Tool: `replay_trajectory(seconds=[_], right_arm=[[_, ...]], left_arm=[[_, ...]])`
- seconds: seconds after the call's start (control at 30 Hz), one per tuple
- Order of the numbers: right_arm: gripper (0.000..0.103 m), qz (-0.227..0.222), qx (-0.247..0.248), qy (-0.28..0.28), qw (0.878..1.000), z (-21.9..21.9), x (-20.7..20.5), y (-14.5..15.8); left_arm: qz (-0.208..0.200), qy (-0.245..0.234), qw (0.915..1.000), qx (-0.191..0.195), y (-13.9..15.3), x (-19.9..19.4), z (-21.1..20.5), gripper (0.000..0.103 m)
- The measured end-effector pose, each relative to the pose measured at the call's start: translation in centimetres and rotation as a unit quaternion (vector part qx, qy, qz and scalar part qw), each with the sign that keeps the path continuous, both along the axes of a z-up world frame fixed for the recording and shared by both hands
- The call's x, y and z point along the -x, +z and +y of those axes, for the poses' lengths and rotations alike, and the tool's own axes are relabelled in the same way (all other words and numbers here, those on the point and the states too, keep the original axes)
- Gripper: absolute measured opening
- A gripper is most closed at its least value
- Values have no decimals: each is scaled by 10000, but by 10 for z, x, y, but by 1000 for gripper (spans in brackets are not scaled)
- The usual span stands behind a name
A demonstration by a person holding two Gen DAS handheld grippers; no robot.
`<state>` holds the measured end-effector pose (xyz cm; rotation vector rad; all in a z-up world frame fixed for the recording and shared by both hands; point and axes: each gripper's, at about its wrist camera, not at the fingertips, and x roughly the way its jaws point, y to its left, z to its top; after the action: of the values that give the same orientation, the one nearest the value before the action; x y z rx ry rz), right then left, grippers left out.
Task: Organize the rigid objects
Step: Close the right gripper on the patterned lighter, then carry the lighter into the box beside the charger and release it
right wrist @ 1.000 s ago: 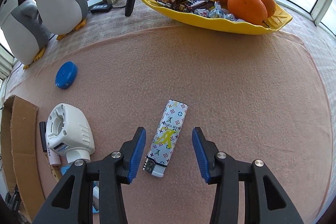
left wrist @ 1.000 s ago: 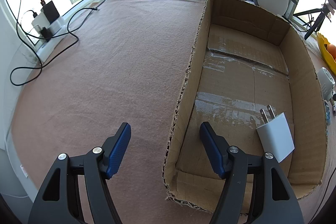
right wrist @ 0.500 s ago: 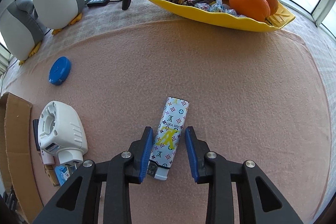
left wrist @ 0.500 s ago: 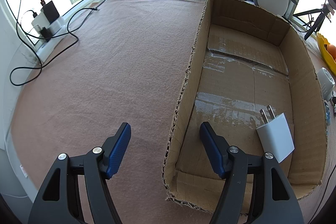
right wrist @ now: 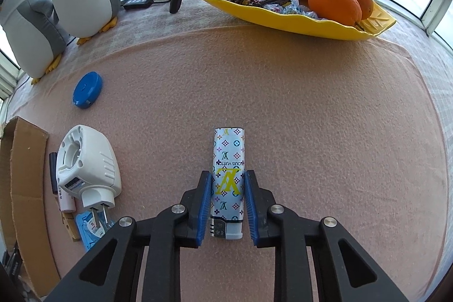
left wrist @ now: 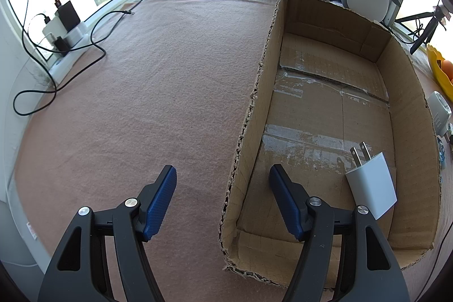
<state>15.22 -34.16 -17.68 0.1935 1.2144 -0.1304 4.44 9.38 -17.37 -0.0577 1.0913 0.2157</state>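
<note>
Since a second ago the right gripper [right wrist: 228,201] jaws have been closing and now clamp the lighter [right wrist: 228,177], straightened between them, on the mat. Left gripper [left wrist: 223,203] idle, jaws apart, empty, straddling the cardboard box [left wrist: 407,115] wall. Boxed: only the white charger [left wrist: 372,186]. Left out: white plug adapter [right wrist: 86,166], blue disc [right wrist: 87,94], small bits beside it.

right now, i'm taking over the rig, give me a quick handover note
Right tongs: have just been closing; pads now press both sides of the white patterned lighter lying on the pink felt cloth.
Left tongs: open, empty, straddling the left wall of the brown cardboard box.
Done: white wall charger is in the box.
Left: lighter, white plug-in device, blue round disc, plus small items beside the device.
</note>
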Motion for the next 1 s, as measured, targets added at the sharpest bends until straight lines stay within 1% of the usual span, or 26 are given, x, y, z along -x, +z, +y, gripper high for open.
replay_trajectory(seconds=[0.23,0.43,0.6,0.77,1.0], right_arm=[[21,-154,-38,83,9998,5,12,14],[21,-398,-193,394,9982,27,19,40],[21,-637,-327,799,9942,60,20,64],[21,-767,-498,1277,9876,103,19,82],[21,-835,-731,1862,9762,162,24,95]], left_arm=[[-2,3,10000,3,0,0,0,68],[-3,1,10000,2,0,0,0,68],[-3,3,10000,4,0,0,0,68],[-8,3,10000,9,0,-1,0,68],[-15,1,10000,19,0,-2,-1,68]])
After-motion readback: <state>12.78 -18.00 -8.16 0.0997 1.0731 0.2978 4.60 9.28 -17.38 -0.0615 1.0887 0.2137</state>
